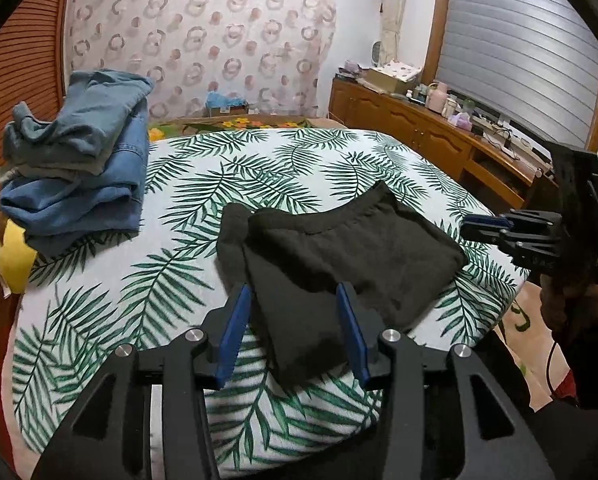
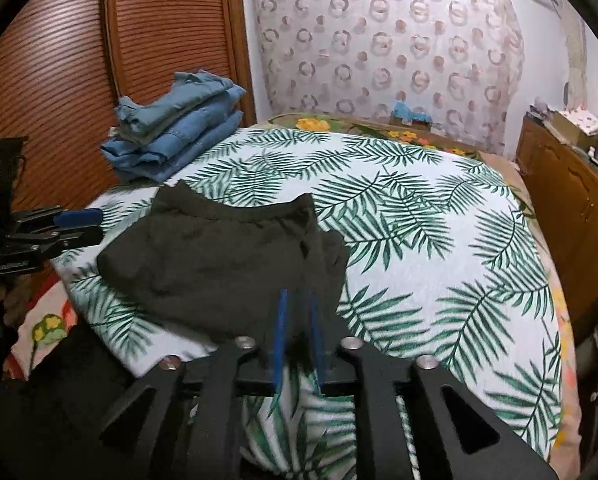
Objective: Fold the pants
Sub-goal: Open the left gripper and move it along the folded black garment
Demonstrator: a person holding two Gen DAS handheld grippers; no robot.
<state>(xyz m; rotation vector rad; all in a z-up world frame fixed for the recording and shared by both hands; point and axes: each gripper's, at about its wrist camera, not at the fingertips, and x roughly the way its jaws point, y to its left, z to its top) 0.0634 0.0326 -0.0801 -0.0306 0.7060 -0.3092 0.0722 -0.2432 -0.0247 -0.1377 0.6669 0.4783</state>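
Black pants lie folded into a compact square on the palm-leaf bedcover, near its front edge. My left gripper is open over the pants' near corner; the cloth lies between its blue fingers and the pads do not press on it. My right gripper hovers at the other near corner with a narrow gap between its blurred blue fingers, gripping nothing that I can see. Each gripper shows in the other's view, the right gripper and the left gripper, flanking the pants.
A stack of folded blue jeans sits at the bed's far left by the louvred wooden doors. A yellow cloth hangs beside it. A wooden cabinet with clutter runs along the right.
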